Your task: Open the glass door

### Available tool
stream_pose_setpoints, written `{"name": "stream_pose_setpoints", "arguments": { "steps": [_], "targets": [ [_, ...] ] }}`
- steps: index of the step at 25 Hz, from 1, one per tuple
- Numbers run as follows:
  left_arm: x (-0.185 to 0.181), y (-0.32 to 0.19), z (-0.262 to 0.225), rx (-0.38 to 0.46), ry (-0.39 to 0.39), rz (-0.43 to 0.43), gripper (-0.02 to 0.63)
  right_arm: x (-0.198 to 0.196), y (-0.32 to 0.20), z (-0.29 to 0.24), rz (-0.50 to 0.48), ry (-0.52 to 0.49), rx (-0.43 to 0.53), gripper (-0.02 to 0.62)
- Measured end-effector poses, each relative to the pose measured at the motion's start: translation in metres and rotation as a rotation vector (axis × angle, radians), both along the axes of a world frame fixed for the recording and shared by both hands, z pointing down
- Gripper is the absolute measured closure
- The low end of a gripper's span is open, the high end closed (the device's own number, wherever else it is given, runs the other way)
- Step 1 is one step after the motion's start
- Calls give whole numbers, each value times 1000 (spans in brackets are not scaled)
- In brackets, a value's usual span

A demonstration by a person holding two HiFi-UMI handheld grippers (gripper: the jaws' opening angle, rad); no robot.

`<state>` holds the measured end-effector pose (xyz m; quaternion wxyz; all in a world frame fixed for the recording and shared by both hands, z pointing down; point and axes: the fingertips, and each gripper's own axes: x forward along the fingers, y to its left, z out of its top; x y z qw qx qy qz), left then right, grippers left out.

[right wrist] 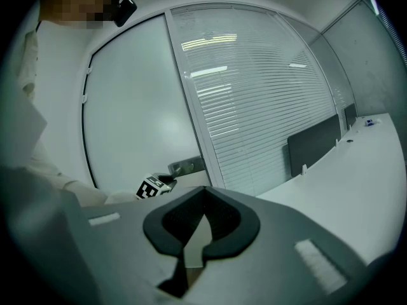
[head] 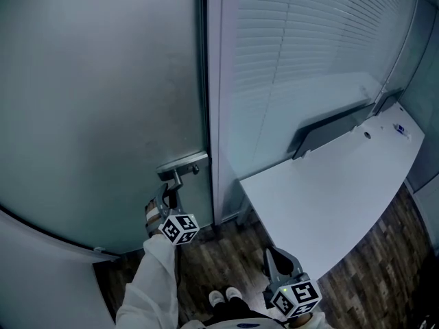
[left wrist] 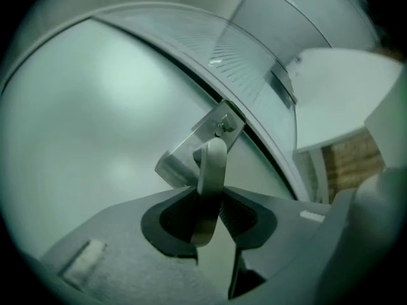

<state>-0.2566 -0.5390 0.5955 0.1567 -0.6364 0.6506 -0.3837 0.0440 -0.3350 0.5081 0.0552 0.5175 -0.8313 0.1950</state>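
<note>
Here the left claw (left wrist: 207, 203) clamps the door handle (left wrist: 213, 164).

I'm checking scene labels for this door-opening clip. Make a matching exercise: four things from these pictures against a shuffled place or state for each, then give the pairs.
Things:
1. door handle
2. right gripper
3. desk
4. blinds

Places or states:
A. slatted, upright, right of the door
B. clamped in the left gripper
C. jaws together, nothing between them
D. white flat top with a curved edge

Pairs: 1-B; 2-C; 3-D; 4-A
</note>
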Motion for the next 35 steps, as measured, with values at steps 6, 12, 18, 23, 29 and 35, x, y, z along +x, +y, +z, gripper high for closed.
{"name": "stream_pose_setpoints", "arguments": {
  "steps": [6, 12, 18, 23, 29, 35],
  "targets": [
    [3, 1, 5, 2, 115, -19, 506, -3, -2, 5, -16, -9, -11, 592],
    [5, 5, 8, -1, 102, -1, 506, -6, -4, 8, -18, -17, -16, 592],
    [11, 12, 6, -2, 97, 9, 506, -2, -3, 6, -4, -28, -23, 592],
    [15, 21, 6, -1, 88, 23, 507, -8, 1, 5, -13, -33, -18, 592],
    [17, 32, -2, -3, 82, 33, 508, -11, 8, -1, -16, -37, -22, 592],
    [19, 40, 1, -17, -7, 47, 508, -13, 11, 6, -18, -38, -24, 592]
  ]
}}
